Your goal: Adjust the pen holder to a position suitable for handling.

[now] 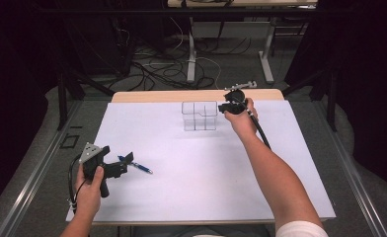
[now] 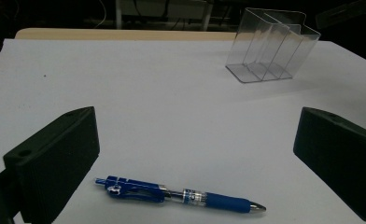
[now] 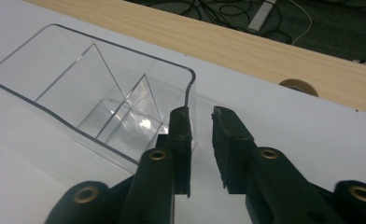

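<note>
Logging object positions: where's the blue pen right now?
The blue pen lies flat on the white table, near-left in the high view, just beyond the open left hand-held gripper and well short of the clear organizer.

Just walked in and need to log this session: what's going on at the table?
A person holds a gripper in each hand over a white table. The left gripper is open, its fingers either side of a blue pen lying flat. The right gripper sits at the rim of an empty clear divided organizer, fingers on either side of its wall with a gap showing.
</note>
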